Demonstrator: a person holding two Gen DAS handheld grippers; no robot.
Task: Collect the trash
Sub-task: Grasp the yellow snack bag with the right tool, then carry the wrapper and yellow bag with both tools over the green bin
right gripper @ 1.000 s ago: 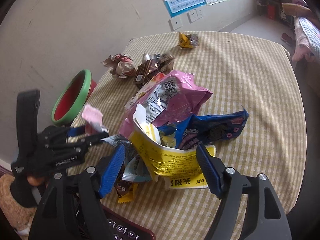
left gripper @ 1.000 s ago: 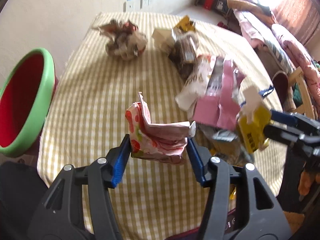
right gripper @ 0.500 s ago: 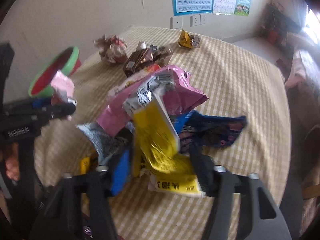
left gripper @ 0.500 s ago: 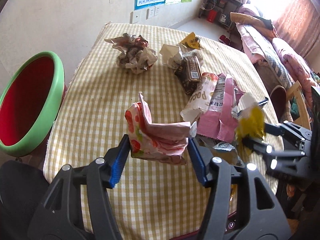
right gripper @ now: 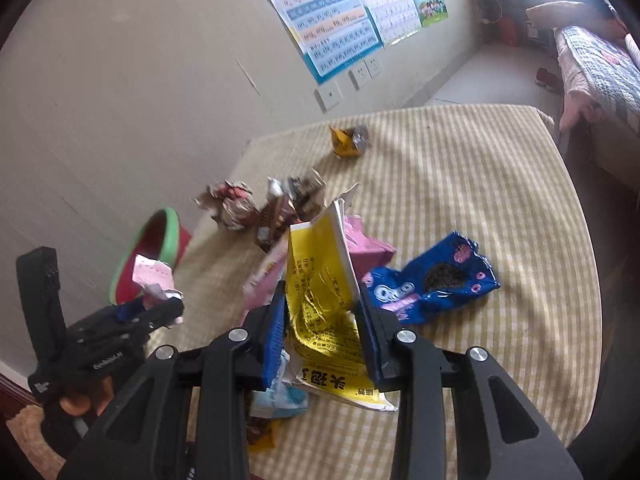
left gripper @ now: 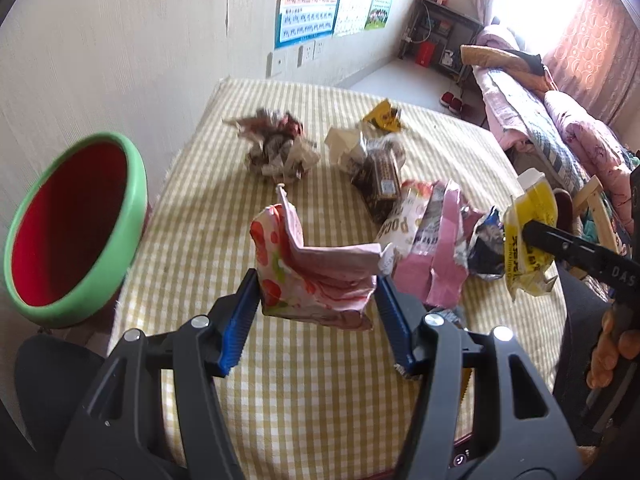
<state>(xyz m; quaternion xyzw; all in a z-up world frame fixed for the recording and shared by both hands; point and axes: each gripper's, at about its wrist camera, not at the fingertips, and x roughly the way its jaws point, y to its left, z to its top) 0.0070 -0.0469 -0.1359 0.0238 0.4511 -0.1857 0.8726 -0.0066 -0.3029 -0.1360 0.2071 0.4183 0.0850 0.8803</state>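
Here, above the checked table (left gripper: 208, 216), the left gripper (left gripper: 316, 312) clamps a pink wrapper (left gripper: 316, 276) between its jaws, and the right gripper (right gripper: 322, 336) clamps a yellow wrapper (right gripper: 320, 280).

Daylight floods from the blown-out window (left gripper: 532, 4) at upper right — fisheye edges bend, distant trash slightly blurred.

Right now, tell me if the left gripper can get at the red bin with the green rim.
Probably yes. The left gripper, shut on the pink wrapper, has the red bin just off its left side past the table edge, with nothing between them.
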